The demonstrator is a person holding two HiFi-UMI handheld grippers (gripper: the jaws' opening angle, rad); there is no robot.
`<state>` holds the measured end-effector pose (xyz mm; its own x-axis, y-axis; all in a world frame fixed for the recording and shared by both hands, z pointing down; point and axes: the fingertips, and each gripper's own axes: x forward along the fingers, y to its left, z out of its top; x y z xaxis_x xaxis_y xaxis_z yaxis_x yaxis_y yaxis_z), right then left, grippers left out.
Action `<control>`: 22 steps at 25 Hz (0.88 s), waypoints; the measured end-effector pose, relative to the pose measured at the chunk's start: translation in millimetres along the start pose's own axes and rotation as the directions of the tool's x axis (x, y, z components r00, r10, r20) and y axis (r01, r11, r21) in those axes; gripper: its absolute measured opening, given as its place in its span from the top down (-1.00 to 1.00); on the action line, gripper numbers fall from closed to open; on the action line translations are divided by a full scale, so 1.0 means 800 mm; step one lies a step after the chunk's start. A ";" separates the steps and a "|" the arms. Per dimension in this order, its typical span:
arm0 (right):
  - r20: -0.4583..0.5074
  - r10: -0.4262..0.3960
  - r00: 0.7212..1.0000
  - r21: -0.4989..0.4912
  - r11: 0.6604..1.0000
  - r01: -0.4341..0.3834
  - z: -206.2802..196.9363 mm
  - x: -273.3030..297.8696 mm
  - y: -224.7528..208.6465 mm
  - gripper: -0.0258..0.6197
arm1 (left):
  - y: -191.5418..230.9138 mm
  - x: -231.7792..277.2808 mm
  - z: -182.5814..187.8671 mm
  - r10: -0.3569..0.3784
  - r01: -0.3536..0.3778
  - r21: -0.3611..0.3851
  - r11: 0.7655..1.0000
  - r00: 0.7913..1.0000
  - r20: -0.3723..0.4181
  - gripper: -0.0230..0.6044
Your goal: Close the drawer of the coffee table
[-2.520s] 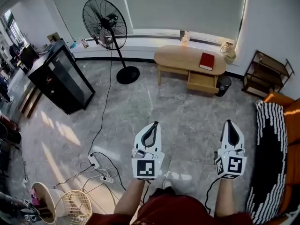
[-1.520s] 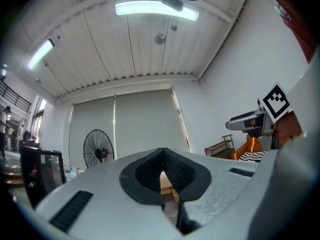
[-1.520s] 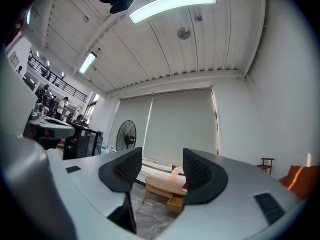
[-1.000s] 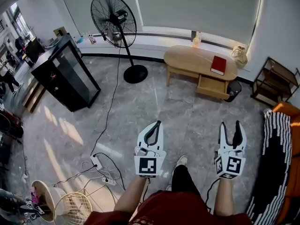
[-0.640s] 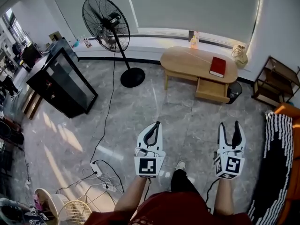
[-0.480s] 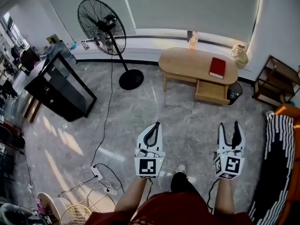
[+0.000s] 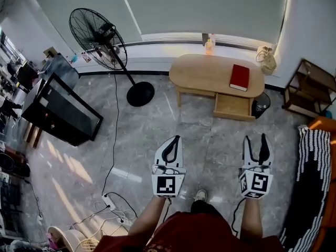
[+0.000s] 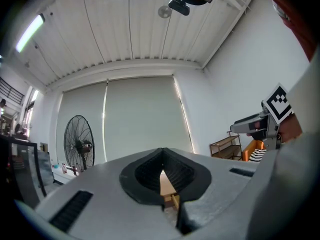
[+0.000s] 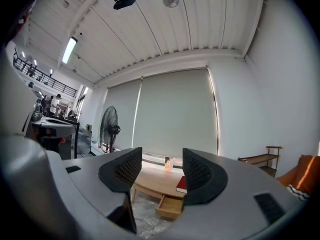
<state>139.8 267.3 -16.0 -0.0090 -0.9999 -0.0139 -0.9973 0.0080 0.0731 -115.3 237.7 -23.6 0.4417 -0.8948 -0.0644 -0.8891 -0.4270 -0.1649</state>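
While the drawer (image 7: 232, 106) stood open far ahead of my jaws | step: approach | left gripper (image 7: 172, 139) pinched together, right gripper (image 7: 255, 138) spread, empty | next: push its front

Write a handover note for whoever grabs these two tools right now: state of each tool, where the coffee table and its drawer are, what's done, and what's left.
Left tool: shut, empty, pointing level.
Right tool: open, empty, level alongside it.
Coffee table: across the room ahead, with a red book on top. Its drawer stands pulled out on the side facing you.
Done: nothing yet; neither tool is near the drawer.
Left: walk up, set a tool against the drawer front and push it flush.
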 end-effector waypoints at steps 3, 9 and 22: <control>0.000 -0.008 1.000 -0.002 1.000 0.008 -0.002 0.021 -0.018 0.19 | -0.007 0.030 -0.003 -0.006 0.006 -0.003 1.000 1.000 -0.008 0.90; 0.010 -0.040 0.999 0.003 0.999 0.040 0.002 0.045 -0.051 0.19 | -0.021 0.076 0.000 -0.037 0.037 0.006 0.999 0.999 0.000 0.90; 0.006 -0.118 0.993 -0.016 0.993 0.118 -0.020 0.100 -0.075 0.19 | -0.015 0.168 -0.025 -0.117 0.117 0.000 0.993 0.992 0.043 0.90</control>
<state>200.4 186.5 -5.8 0.1082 -0.9937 -0.0279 -0.9901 -0.1102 0.0869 -47.9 120.1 -10.8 0.5477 -0.8321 -0.0872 -0.8310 -0.5291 -0.1717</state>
